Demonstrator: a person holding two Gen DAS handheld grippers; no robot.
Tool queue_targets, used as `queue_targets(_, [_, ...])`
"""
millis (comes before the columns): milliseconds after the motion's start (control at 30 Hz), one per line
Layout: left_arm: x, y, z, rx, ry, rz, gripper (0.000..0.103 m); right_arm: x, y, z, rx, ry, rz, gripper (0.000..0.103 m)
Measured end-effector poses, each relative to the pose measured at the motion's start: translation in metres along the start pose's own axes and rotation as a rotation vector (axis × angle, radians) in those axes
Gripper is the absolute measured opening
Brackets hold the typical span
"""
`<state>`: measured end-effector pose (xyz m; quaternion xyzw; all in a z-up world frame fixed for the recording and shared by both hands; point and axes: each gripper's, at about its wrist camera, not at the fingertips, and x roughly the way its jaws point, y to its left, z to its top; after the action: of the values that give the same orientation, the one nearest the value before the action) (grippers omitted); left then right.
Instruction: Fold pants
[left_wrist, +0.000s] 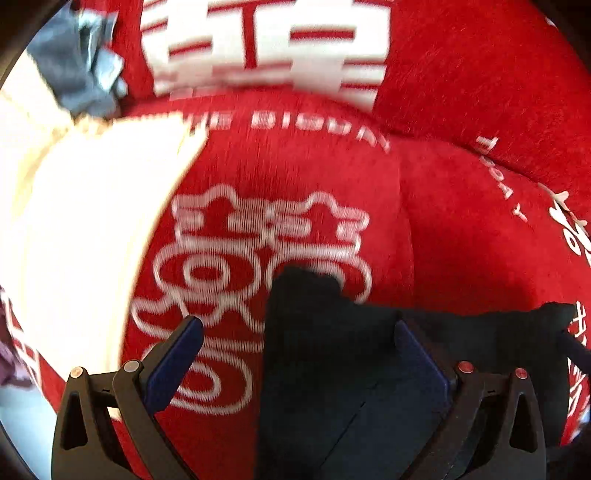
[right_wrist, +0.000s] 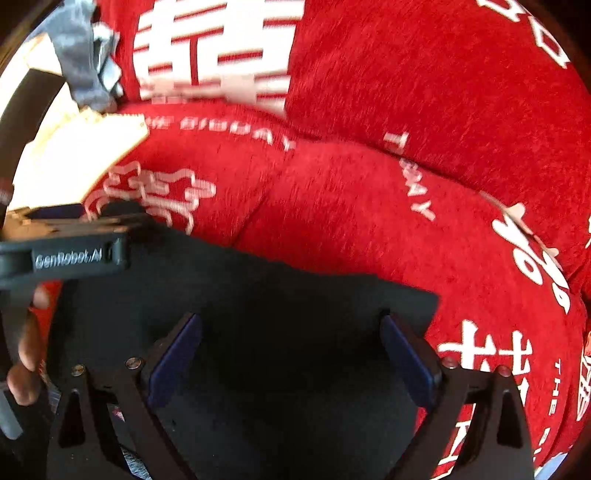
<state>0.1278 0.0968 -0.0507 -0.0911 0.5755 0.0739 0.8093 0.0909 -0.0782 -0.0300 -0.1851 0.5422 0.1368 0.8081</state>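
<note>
Black pants (right_wrist: 258, 325) lying on a red printed blanket (right_wrist: 369, 192), right gripper (right_wrist: 291, 354) spread wide over them, left gripper (left_wrist: 295, 354) also spread, only the right view showing the left gripper's body (right_wrist: 70, 254) at near left, white cloth (left_wrist: 92, 229) at far left.

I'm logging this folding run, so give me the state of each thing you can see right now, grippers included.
Left gripper: open, black cloth between the fingers, not clamped.
Right gripper: open, over the black cloth.
Black pants: lying on the red cover, straight edge showing; fold count unclear.
Red cover: spread out, rumpled, with white print.
White cloth: lying on the cover at left.
Grey cloth: crumpled at top left.
</note>
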Motion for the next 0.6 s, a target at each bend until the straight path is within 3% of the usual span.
queue_targets(167, [-0.012, 0.003, -0.022, 0.049, -0.035, 0.009, 0.103, -0.014, -0.006, -0.017, 0.032, -0.023, 0.033, 0.098])
queue_targets(600, [-0.031, 0.016, -0.065, 0.027, -0.026, -0.058, 0.103, -0.051, 0.013, -0.088, -0.019, -0.062, -0.018, 0.099])
